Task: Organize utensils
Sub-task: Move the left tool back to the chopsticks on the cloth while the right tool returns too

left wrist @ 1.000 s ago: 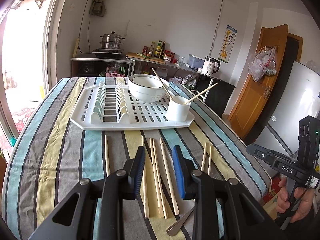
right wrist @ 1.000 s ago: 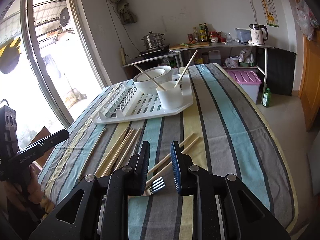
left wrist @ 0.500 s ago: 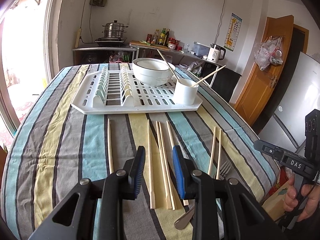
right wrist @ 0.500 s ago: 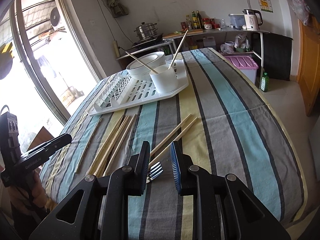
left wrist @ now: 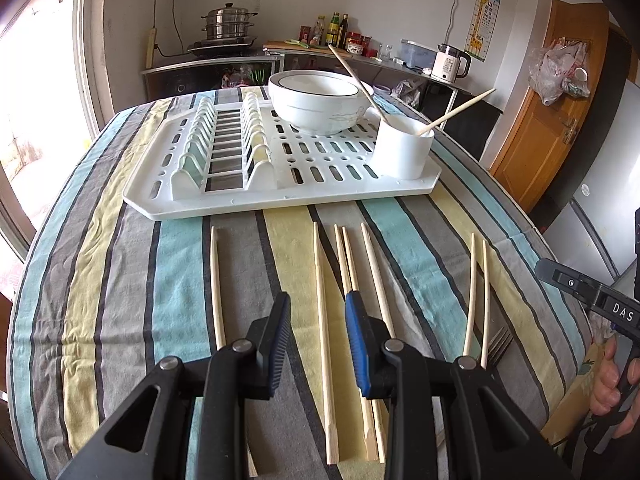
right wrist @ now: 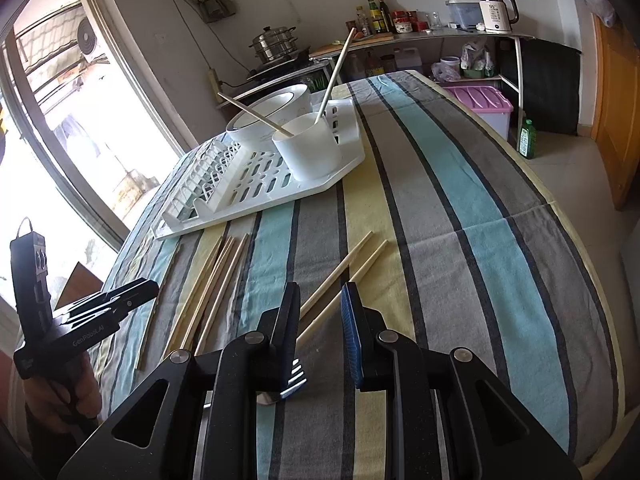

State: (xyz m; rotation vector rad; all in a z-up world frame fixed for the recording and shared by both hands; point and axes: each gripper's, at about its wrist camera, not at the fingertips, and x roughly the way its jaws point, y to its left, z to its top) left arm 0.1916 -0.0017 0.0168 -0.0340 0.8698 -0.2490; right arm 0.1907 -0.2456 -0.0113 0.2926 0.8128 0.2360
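**Two part-open grippers above loose chopsticks on a striped cloth**

At far left of the left wrist view, a single chopstick (left wrist: 216,288) lies alone on the striped tablecloth (left wrist: 120,280), well apart from the rest. Next comes the left gripper (left wrist: 316,344), its jaws set at a narrow gap with nothing held; one chopstick (left wrist: 322,320) shows in the gap on the cloth beneath, though I cannot tell whether the pads reach down to it. Just right of that lies a close trio of chopsticks (left wrist: 352,268), the blue right-hand pad covering part of them. Further right, a pair of chopsticks (left wrist: 478,300) lies side by side, with the tines of a metal fork (left wrist: 500,344) beside their near ends. At the right edge, a hand grips the right gripper's handle.

Behind all of these sits the white dish rack (left wrist: 224,204), carrying a white bowl (left wrist: 320,108) and, at its right corner, a white utensil cup (left wrist: 404,152) (two chopsticks already lean in it).

In the right wrist view, the right gripper (right wrist: 320,320) also stands narrowly open and empty above the cloth, with the pair of chopsticks running diagonally through the gap and the fork's tines peeking out beside the left finger.
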